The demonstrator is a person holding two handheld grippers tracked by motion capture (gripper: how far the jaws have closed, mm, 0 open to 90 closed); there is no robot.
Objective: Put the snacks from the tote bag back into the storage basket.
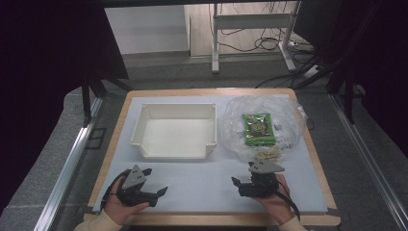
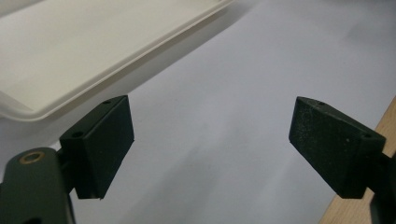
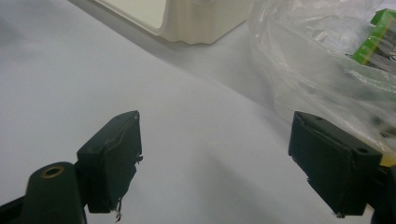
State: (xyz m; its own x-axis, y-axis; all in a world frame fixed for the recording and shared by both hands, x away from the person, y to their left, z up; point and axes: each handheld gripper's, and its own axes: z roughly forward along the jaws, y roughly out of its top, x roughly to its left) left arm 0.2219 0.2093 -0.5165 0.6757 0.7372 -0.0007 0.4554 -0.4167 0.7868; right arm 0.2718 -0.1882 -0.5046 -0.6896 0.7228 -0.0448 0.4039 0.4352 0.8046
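A cream-white open bin [image 1: 174,131] sits on the white mat at centre left. To its right lies a clear plastic bag [image 1: 262,126] holding a green snack packet [image 1: 258,128] and some pale pieces near its front. My left gripper [image 1: 155,182] rests at the mat's front left, open, nothing between its jaws; the bin's rim [image 2: 116,60] shows ahead of it in the left gripper view. My right gripper [image 1: 243,178] lies just in front of the bag, open and holding nothing. In the right gripper view the bag [image 3: 327,70] is close on the right and the bin's corner [image 3: 196,23] is ahead.
The white mat [image 1: 207,185] covers a wooden tabletop [image 1: 317,154] whose edge shows all round. Metal rails run along both sides of the table. A desk frame and cables stand on the floor beyond the far edge.
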